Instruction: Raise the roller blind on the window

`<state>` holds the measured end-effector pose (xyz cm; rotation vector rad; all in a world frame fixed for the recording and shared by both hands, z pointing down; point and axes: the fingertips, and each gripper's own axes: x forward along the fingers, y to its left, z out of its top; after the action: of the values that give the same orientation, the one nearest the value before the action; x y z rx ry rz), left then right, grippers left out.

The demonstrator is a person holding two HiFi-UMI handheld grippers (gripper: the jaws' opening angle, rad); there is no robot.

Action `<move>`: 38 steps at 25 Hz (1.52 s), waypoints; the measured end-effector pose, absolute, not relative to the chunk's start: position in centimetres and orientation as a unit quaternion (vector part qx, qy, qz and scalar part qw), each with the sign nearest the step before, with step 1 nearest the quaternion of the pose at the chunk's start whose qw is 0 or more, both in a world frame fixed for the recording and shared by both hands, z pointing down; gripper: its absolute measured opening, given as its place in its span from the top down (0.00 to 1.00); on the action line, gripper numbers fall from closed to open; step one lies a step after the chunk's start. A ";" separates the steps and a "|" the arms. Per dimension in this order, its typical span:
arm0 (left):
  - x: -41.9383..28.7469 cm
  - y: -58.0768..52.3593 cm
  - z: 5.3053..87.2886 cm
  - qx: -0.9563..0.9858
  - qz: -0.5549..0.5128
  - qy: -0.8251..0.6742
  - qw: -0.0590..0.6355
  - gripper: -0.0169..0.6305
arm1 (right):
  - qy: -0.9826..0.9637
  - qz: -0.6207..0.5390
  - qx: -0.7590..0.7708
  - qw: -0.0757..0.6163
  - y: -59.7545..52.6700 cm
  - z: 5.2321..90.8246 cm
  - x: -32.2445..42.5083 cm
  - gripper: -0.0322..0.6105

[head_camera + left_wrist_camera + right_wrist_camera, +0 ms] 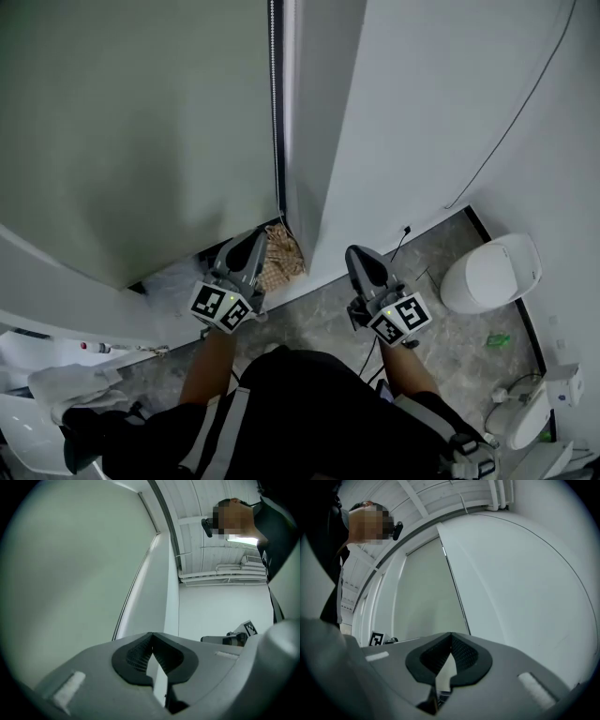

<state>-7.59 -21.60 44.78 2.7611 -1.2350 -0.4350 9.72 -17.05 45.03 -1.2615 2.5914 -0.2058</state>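
The pale grey-green roller blind point(131, 131) hangs lowered over the window, filling the upper left of the head view. Its bead chain point(275, 103) runs down the blind's right edge beside the white window frame point(319, 122). My left gripper point(246, 251) is shut and empty, its tip just left of the chain's lower end. My right gripper point(361, 263) is also shut with nothing in it, in front of the white wall point(422, 112) right of the frame. The blind point(70, 573) and chain point(133, 585) show in the left gripper view, and the blind point(424, 592) and chain point(456, 592) in the right gripper view.
A beige checked cloth point(279, 258) lies on the floor under the blind's right corner. A white round bin point(492, 272) stands at the right on the grey stone floor point(441, 328). A thin cable point(525, 103) runs along the wall. A white cloth point(70, 384) lies lower left.
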 end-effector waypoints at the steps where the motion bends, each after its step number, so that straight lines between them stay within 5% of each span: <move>1: -7.4 -22.2 44.8 0.908 -0.140 -0.393 0.041 0.97 | 0.886 -0.068 -0.441 0.127 -17.3 44.9 9.6 0.95; 8: -4.8 -27.5 42.8 0.940 -0.127 -0.314 0.041 0.97 | 0.861 -0.057 -0.488 0.131 -17.7 44.5 9.2 0.95; 10: -3.9 -29.7 41.2 0.942 -0.140 -0.299 0.058 0.86 | 0.857 -0.059 -0.494 0.136 -17.6 44.5 9.4 0.95; 17: -2.0 -36.2 35.2 0.934 -0.169 -0.310 0.061 0.73 | 0.863 -0.060 -0.478 0.150 -18.1 43.6 10.2 0.95; 34: -0.8 -41.1 28.0 0.923 -0.256 -0.284 0.040 0.74 | 0.858 -0.045 -0.488 0.155 -19.5 42.5 13.5 0.95; 38: -0.7 -40.9 28.3 0.922 -0.267 -0.277 0.047 0.87 | 0.858 -0.045 -0.489 0.154 -19.4 42.5 13.8 0.95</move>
<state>-0.70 -40.92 28.27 2.8118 -0.8456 -0.8160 13.79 -19.39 42.54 -1.4017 2.4589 -0.1295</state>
